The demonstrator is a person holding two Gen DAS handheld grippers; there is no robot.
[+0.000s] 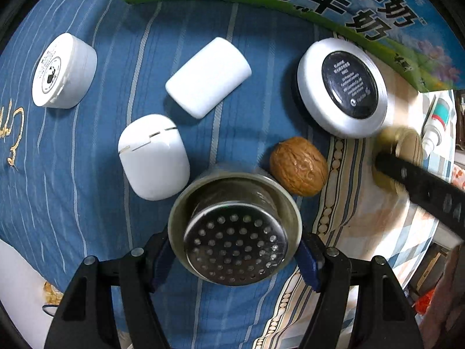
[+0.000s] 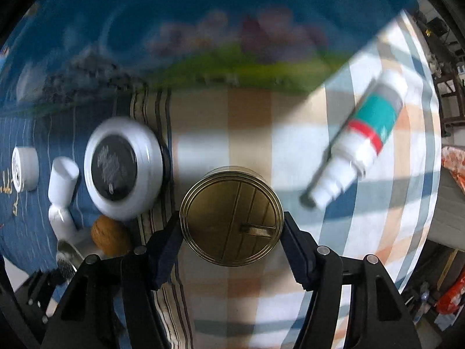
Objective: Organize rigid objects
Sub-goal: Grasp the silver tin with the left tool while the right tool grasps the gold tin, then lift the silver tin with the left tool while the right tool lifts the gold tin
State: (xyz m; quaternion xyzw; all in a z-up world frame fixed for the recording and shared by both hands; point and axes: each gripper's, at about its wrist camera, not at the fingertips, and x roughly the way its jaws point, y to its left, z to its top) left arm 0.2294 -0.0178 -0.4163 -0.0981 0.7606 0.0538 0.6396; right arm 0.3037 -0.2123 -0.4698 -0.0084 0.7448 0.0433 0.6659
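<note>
The left gripper (image 1: 235, 247) points down over a bed covered with a blue striped cloth (image 1: 87, 174), and its jaws are clamped on the two sides of a metal strainer cup (image 1: 235, 229) whose perforated bottom faces the camera. Just beside the cup lies a walnut (image 1: 299, 165), and on the cup's other side a white capsule-shaped case (image 1: 152, 155). Farther off on the blue cloth lie a white rounded block (image 1: 207, 77), a small white jar (image 1: 64, 71) on its side, and a round white tin with a black label (image 1: 343, 87), which rests against a milk carton (image 1: 319, 3) at the far edge.

The right gripper (image 2: 232, 241) also points down, over a checked cloth (image 2: 290, 305) that adjoins the blue one. Its jaws press on both sides of a round brass-coloured tin (image 2: 231, 218) with a ridged lid. A white tube with a teal and red band (image 2: 363, 139) lies tilted on the checked cloth, well apart from the tin.
</note>
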